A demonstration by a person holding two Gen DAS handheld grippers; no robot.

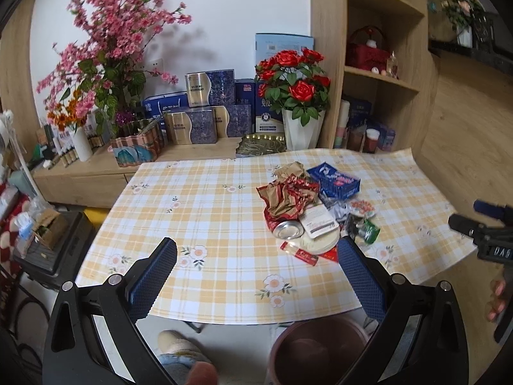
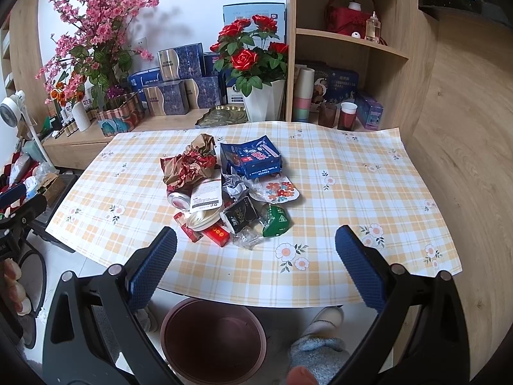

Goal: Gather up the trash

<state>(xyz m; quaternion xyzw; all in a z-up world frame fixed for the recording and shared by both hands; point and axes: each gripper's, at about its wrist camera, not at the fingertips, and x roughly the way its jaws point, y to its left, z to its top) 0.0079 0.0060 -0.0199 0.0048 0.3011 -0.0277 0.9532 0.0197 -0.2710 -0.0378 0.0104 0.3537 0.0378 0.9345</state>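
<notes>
On the checked surface (image 2: 320,192), a heap of crumpled wrappers (image 2: 224,189) waited.
Both grippers, left (image 1: 256,256) and right (image 2: 256,247), hung with jaws spread; light, crinkly scraps probably pinch best at loose edges.

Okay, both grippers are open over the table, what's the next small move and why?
Probably lower the right gripper onto the green packet at the pile's near edge. Both grippers are open and empty, that packet lies nearest, and the brown bin waits just below the table edge.
</notes>
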